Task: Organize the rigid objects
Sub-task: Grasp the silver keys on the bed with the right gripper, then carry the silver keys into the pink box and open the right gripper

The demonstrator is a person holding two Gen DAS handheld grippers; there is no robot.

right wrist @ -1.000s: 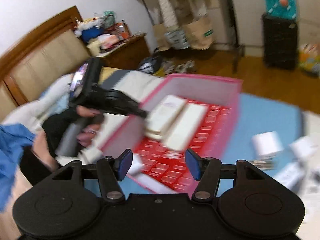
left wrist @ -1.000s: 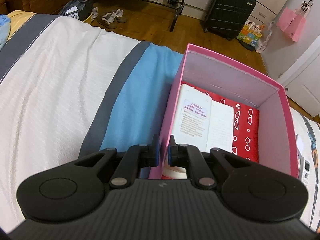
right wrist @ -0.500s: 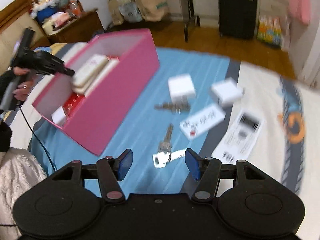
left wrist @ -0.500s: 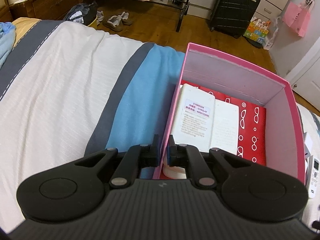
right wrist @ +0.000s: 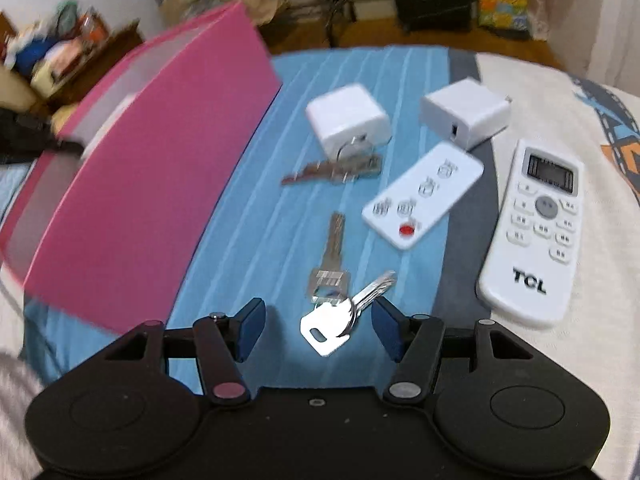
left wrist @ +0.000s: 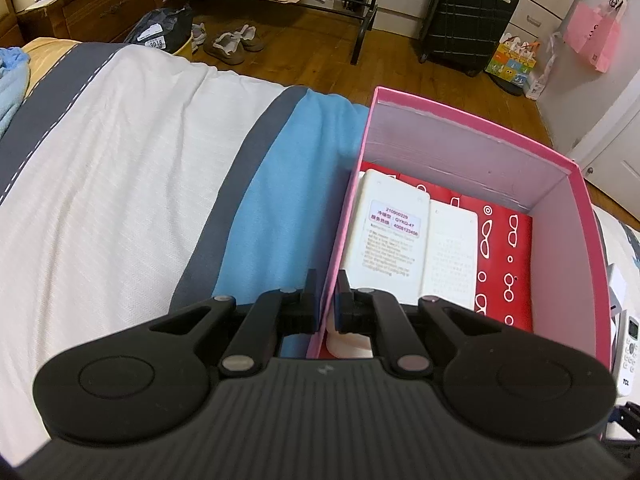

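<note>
While the left gripper (left wrist: 325, 298) stays out of the clutter, its fingers are pinched together on the near side wall of the pink box (left wrist: 472, 118), one pad outside over the blue stripe of the bed (left wrist: 120, 184) and one inside the box. Two white remotes (left wrist: 412, 240) lie face down side by side on the box's red patterned lining. Over on the bed beside the box, the right gripper (right wrist: 318, 326) has its blue pads standing apart with nothing clamped; a bunch of silver keys (right wrist: 332, 312) lies on the blue cover between and just ahead of the pads, whether touched I cannot tell. Beyond lie a second bunch of keys (right wrist: 332, 170), two white chargers (right wrist: 348, 120), a slim white remote (right wrist: 424, 194) and a TCL remote (right wrist: 536, 232)
</note>
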